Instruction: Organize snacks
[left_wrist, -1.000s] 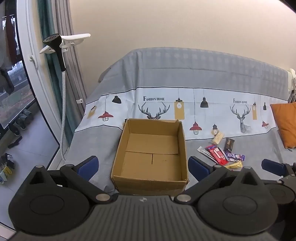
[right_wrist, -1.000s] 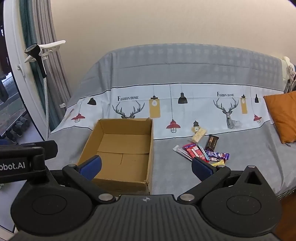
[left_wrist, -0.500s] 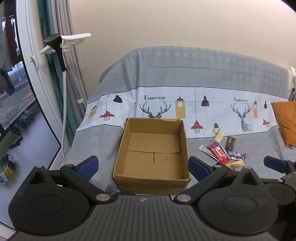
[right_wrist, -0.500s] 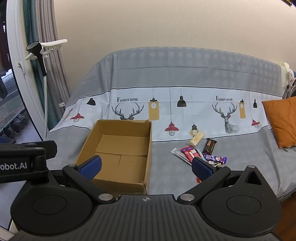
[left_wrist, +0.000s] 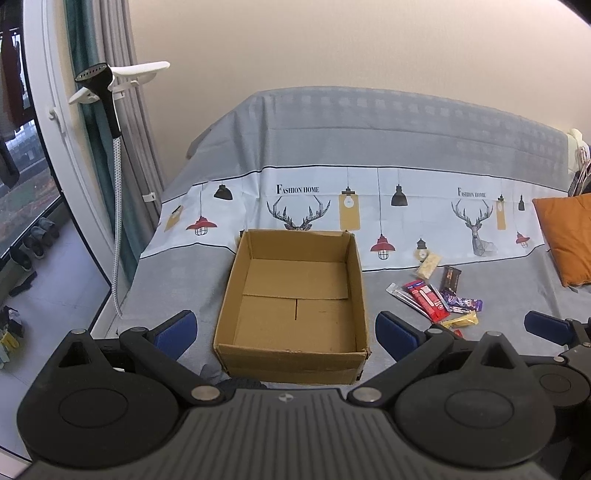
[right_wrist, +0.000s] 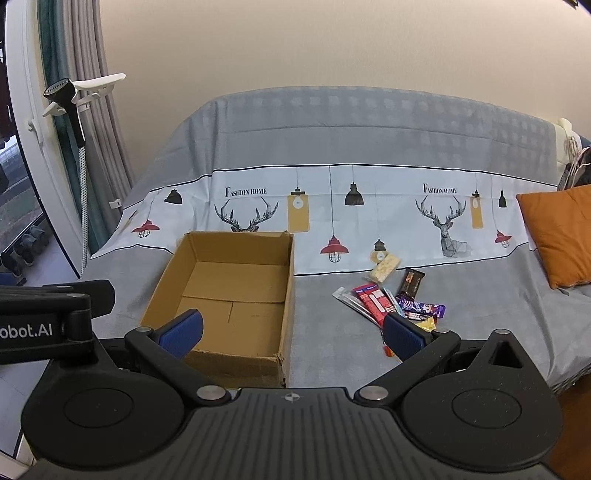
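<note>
An open, empty cardboard box (left_wrist: 295, 295) (right_wrist: 225, 299) sits on a sofa draped in a grey and white printed cover (left_wrist: 369, 155) (right_wrist: 369, 140). To its right lies a small pile of snack packets (left_wrist: 436, 295) (right_wrist: 391, 299): a red bar, a brown bar, a purple wrapper, a pale biscuit pack. My left gripper (left_wrist: 286, 330) hangs open in front of the box, well short of it. In its own view my right gripper (right_wrist: 293, 330) is open too, between box and snacks, holding nothing. Its blue pad (left_wrist: 546, 326) shows at the left wrist view's right edge.
An orange cushion (left_wrist: 569, 236) (right_wrist: 561, 232) lies at the sofa's right end. A garment steamer on a stand (left_wrist: 110, 122) (right_wrist: 74, 122) and grey curtains stand left of the sofa by a glass door. Shoes (left_wrist: 33, 243) lie on the floor outside.
Both grippers have drawn back and risen slightly, so the box and snacks sit a little farther off and lower in each view. Nothing on the sofa has moved.
</note>
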